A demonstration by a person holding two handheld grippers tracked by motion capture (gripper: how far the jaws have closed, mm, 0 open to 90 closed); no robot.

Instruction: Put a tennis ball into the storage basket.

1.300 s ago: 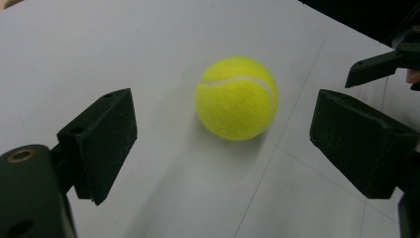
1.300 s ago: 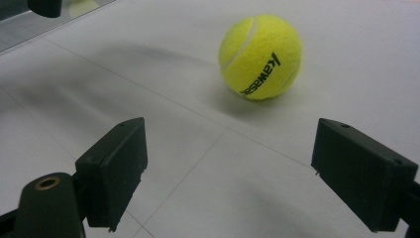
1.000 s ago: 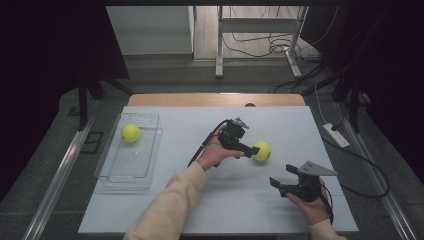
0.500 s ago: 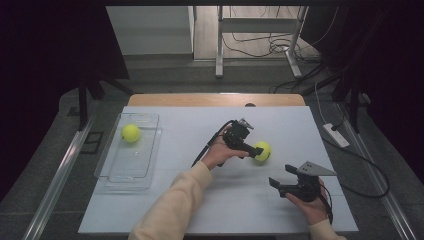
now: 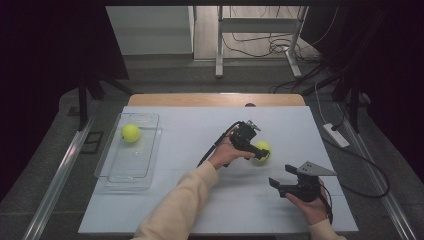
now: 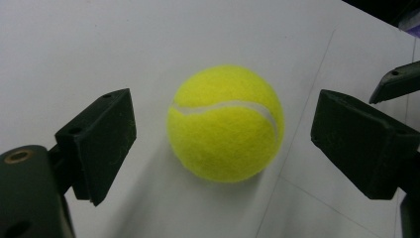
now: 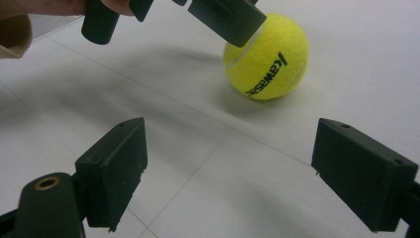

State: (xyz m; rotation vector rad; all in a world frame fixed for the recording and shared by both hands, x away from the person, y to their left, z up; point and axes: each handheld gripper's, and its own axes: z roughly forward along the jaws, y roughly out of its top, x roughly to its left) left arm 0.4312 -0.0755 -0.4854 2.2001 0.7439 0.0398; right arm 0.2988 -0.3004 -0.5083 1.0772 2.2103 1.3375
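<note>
The tennis ball (image 5: 262, 149) lies on the white surface (image 5: 190, 200), well apart from the clear tray (image 5: 116, 175) at the surface's left side, where a second tennis ball (image 5: 130, 133) rests in the tray's far end. Our left hand-held gripper (image 6: 223, 131) straddles the ball: in the left gripper view the ball sits between the two black jaws, straight ahead and a little deeper than the tips, with bare surface showing on either side, so the jaws stand wide and neither pad presses the felt. We judge that the coming move turns on this: the ball is centred, and being round it has no long axis to line up with, so closing should catch it. The left hand is clearly the nearer one. Our right hand-held gripper (image 7: 228, 163) hangs nearer to us than the ball, jaws wide and holding nothing. The ball is bright yellow-green and fuzzy, with a white seam (image 6: 223, 105) and black lettering (image 7: 266, 79).
</note>
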